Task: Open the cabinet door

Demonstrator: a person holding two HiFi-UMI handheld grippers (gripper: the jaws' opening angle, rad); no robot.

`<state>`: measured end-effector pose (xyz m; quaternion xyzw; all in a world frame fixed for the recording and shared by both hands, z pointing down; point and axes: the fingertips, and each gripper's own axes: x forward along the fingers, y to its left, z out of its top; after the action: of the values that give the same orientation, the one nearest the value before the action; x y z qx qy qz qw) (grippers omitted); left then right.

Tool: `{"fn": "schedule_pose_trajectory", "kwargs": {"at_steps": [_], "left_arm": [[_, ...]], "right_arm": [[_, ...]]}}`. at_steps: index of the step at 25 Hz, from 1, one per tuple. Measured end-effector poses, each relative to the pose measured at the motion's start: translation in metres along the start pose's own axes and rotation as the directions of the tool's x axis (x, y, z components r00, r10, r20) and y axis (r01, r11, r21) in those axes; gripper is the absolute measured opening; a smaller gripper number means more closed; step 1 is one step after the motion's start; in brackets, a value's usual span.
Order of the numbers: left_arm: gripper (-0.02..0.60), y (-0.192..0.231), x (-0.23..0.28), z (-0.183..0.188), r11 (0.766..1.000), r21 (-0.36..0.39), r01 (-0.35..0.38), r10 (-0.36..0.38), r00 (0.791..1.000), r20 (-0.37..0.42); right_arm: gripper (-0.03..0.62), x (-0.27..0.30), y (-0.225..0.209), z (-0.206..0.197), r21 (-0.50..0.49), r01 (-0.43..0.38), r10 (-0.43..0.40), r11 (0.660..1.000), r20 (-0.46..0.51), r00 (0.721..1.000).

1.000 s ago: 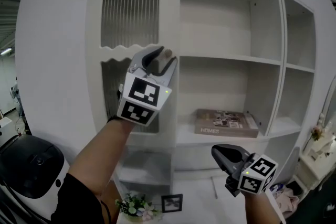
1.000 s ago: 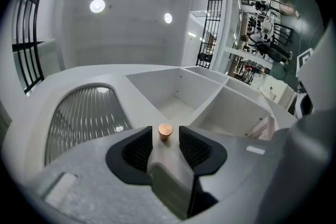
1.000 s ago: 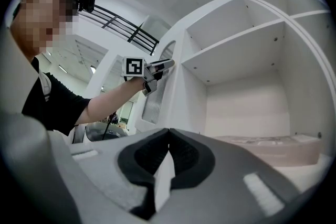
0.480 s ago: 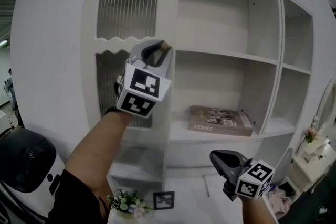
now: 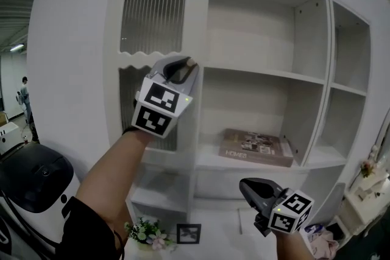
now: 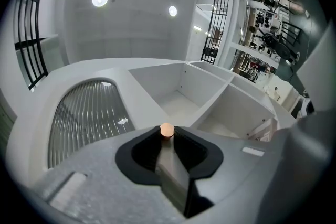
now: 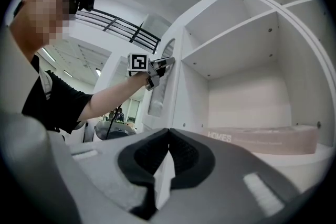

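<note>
The left hand-held gripper [image 5: 184,65] is clamped on the small round knob [image 5: 191,62] at the right edge of the arched, ribbed-glass cabinet door [image 5: 152,15], which looks closed in the cabinet's left bay. The knob lies straight ahead between the jaws, so the pull probably runs back toward the person, with the door swinging leftward. The right hand-held gripper [image 5: 245,184] hangs low and well apart, its jaws together and empty.

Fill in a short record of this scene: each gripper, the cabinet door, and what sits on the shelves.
Left gripper: raised, fingers closed on the knob
Right gripper: low, fingers together, empty
Cabinet door: arched, ribbed glass, looks closed
Shelves: open, one book lying flat
</note>
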<state>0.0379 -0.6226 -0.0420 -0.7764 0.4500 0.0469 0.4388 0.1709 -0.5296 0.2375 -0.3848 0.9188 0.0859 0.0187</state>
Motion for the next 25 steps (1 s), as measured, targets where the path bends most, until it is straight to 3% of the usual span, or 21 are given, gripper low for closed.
{"fn": "schedule_pose_trajectory", "kwargs": {"at_steps": [18, 25], "left_arm": [[0.074, 0.003, -0.060, 0.038, 0.987, -0.158, -0.013, 0.013, 1.000, -0.001], [0.074, 0.009, -0.076, 0.047, 0.981, -0.193, -0.012, 0.016, 1.000, 0.018]], "right_arm": [[-0.006, -0.022, 0.050, -0.004, -0.008, -0.152, 0.152, 0.988, 0.005, 0.988], [-0.006, -0.026, 0.066, -0.012, -0.017, -0.148, 0.148, 0.989, -0.002, 0.989]]}}
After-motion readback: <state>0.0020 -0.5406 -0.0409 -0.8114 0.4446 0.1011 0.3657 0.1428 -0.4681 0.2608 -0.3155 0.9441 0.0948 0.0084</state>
